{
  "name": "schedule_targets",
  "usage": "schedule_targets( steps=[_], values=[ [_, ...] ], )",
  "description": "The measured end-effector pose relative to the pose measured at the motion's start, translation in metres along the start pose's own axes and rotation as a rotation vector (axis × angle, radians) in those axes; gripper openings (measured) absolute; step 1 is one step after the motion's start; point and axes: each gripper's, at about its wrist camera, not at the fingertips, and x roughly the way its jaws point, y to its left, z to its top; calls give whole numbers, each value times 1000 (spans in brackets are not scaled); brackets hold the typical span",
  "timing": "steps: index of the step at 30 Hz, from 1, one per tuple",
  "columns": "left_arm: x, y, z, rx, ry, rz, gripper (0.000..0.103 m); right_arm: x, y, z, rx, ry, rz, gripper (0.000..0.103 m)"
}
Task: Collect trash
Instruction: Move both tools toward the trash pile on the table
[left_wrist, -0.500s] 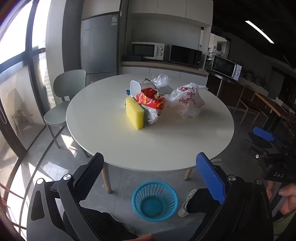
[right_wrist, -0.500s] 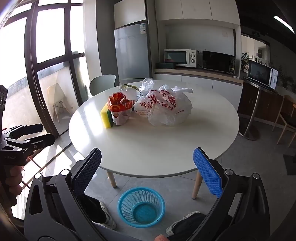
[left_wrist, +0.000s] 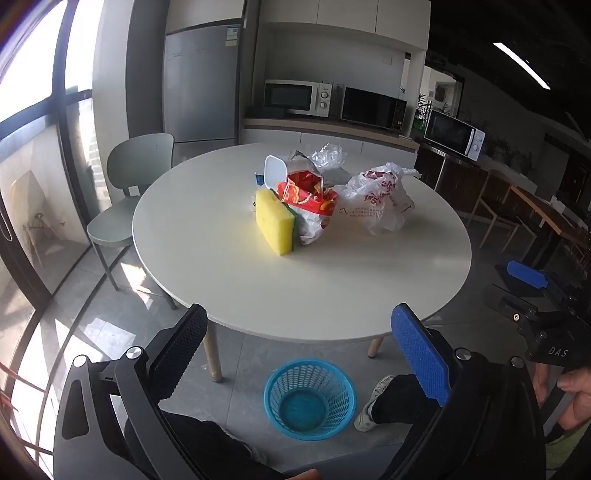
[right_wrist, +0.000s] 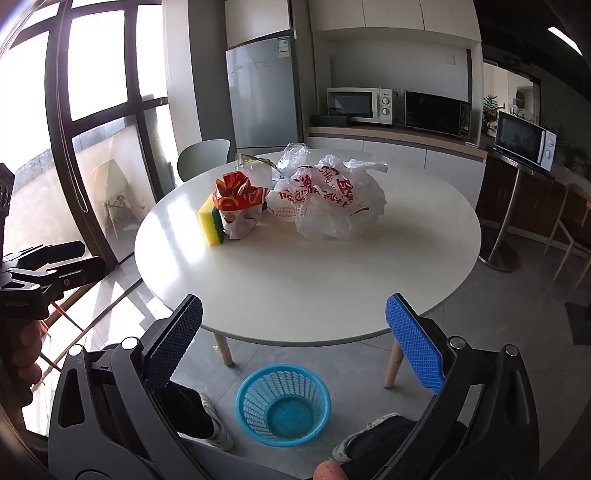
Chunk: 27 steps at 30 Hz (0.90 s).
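Trash pile on round table (left_wrist: 229, 266); blue basket (left_wrist: 310, 398) on floor.
Left gripper (left_wrist: 299, 350) and right gripper (right_wrist: 293, 339): jaws spread wide, empty, short of the table.

Smooth, faintly glossy white top on the round table (left_wrist: 332, 288) over pale wooden legs; porous foam in the yellow sponge (left_wrist: 274, 221); thin crinkled plastic in the red-printed white bag (right_wrist: 332, 201); open plastic mesh in the blue basket (right_wrist: 283, 404); brushed metal on the fridge (right_wrist: 264, 96).
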Motion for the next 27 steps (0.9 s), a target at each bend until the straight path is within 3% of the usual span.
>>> schedule_targets(
  steps=[12, 16, 22, 27],
  values=[
    [3, 6, 5, -23, -20, -13, 97, 6, -4, -4, 15, 17, 10, 95],
    [2, 9, 5, -32, -26, -50, 97, 4, -5, -1, 1, 5, -2, 95],
    [9, 9, 9, 4, -20, -35, 97, 9, -10, 3, 18, 17, -7, 95],
    [12, 16, 9, -24, -21, -24, 97, 10, -14, 6, 19, 17, 0, 95]
  ],
)
